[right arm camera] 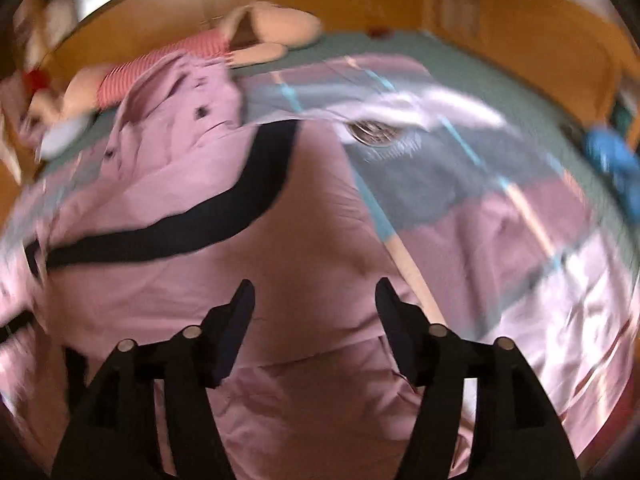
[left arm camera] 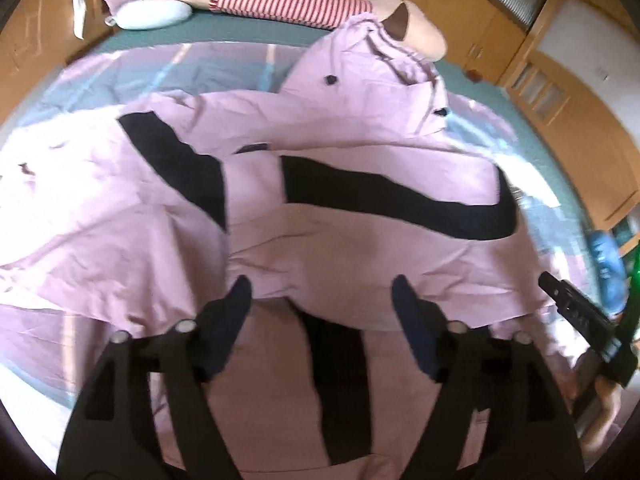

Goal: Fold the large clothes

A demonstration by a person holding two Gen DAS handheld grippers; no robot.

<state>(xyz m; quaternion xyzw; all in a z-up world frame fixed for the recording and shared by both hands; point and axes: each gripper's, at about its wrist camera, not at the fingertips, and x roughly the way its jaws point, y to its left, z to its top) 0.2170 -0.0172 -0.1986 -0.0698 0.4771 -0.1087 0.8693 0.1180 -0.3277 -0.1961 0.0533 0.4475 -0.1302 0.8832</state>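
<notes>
A large pink jacket (left arm camera: 320, 184) with black curved stripes and a hood lies spread on the bed. Its hood (left arm camera: 376, 76) points to the far side. My left gripper (left arm camera: 322, 286) is open, jaws wide apart, just above the jacket's lower part, holding nothing. The right gripper shows at the right edge of the left wrist view (left arm camera: 576, 316). In the right wrist view the same jacket (right arm camera: 224, 240) fills the left and middle. My right gripper (right arm camera: 316, 290) is open and empty over the jacket's right side. The right wrist view is blurred.
A patterned pink, grey and blue bedspread (left arm camera: 200, 68) covers the bed. A plush toy in a red striped shirt (left arm camera: 288, 0) and a pale blue cushion (left arm camera: 154, 14) lie at the far edge. Wooden cabinets (left arm camera: 460, 4) surround the bed. A blue object (right arm camera: 612, 156) sits at the right.
</notes>
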